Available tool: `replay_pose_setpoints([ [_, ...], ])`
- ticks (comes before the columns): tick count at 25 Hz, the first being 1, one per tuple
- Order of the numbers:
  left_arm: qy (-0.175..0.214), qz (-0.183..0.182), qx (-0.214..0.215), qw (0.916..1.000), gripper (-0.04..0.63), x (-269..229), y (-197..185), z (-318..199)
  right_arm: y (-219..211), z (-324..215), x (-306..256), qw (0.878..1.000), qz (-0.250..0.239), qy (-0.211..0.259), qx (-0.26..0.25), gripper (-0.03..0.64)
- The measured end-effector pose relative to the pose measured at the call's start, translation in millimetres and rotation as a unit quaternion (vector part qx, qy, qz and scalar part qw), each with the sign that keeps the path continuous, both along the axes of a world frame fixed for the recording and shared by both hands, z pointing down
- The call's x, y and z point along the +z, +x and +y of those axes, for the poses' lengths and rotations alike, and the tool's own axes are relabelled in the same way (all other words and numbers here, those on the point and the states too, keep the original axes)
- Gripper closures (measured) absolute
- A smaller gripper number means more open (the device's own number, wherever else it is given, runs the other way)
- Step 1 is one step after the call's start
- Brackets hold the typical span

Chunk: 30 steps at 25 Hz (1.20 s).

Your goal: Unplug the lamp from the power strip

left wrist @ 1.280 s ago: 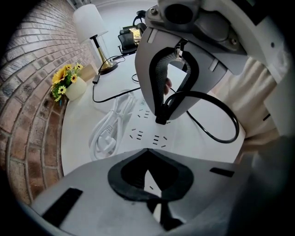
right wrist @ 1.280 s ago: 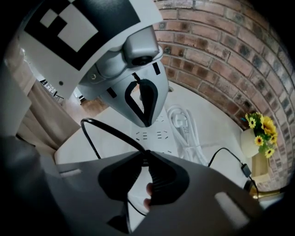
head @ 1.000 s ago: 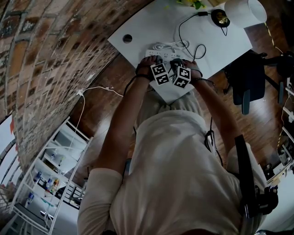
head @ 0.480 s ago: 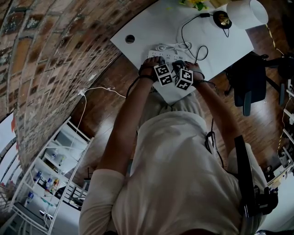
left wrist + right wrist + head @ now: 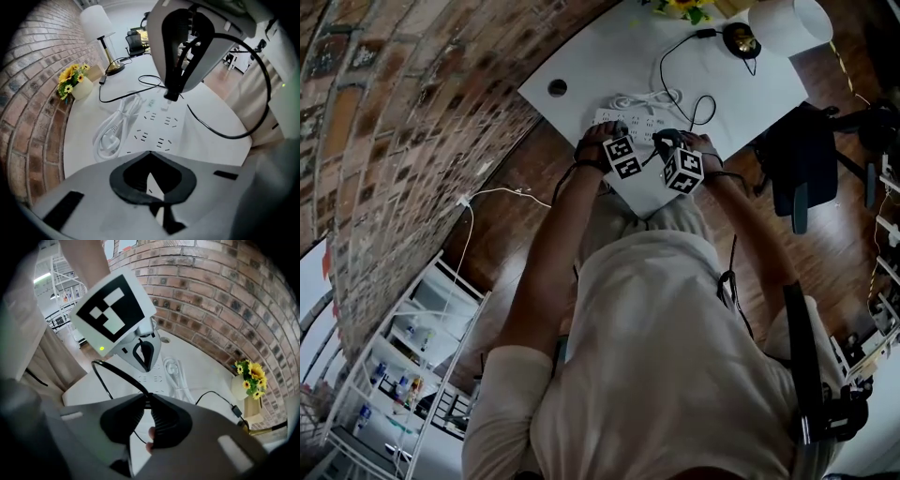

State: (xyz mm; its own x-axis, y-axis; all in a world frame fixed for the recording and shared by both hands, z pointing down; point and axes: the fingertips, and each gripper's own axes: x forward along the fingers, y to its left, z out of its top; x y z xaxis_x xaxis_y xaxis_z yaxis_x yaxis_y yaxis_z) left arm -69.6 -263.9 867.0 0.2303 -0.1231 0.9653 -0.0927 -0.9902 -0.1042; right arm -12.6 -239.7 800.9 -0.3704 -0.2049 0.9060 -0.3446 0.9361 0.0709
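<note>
The white power strip (image 5: 630, 119) lies on the white table (image 5: 600, 56). The lamp (image 5: 787, 21) stands at the far right, and its black cord (image 5: 705, 105) loops back toward the strip. My right gripper (image 5: 147, 401) is shut on the lamp's plug, and the cord (image 5: 110, 371) arcs out of its tips. In the left gripper view the plug (image 5: 171, 93) hangs in the right gripper (image 5: 183, 70) just over the strip's (image 5: 157, 129) far end. Whether its prongs are out, I cannot tell. My left gripper (image 5: 149, 152) is shut, tips down at the strip's near end.
The strip's own white cable (image 5: 115, 129) lies coiled beside it. A vase of yellow flowers (image 5: 75, 79) stands against the brick wall (image 5: 225, 301). A round cable hole (image 5: 557, 87) is in the table's left part. A dark office chair (image 5: 802, 159) stands right of the table.
My right gripper has moved a little to the right and back toward the person with the plug. The left gripper has stayed at the strip.
</note>
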Motion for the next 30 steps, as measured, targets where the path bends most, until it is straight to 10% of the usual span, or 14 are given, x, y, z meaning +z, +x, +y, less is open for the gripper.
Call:
replay_pose_setpoints([
  [11, 0.06, 0.144, -0.145, 0.977, 0.591, -70, -5, 3, 78, 19, 0, 0.995, 0.016, -0.012, 0.099, 0.568],
  [30, 0.053, 0.17, -0.339, 0.9239, 0.591, -127, -39, 58, 94, 47, 47, 0.997, 0.057, -0.042, 0.023, 0.47],
])
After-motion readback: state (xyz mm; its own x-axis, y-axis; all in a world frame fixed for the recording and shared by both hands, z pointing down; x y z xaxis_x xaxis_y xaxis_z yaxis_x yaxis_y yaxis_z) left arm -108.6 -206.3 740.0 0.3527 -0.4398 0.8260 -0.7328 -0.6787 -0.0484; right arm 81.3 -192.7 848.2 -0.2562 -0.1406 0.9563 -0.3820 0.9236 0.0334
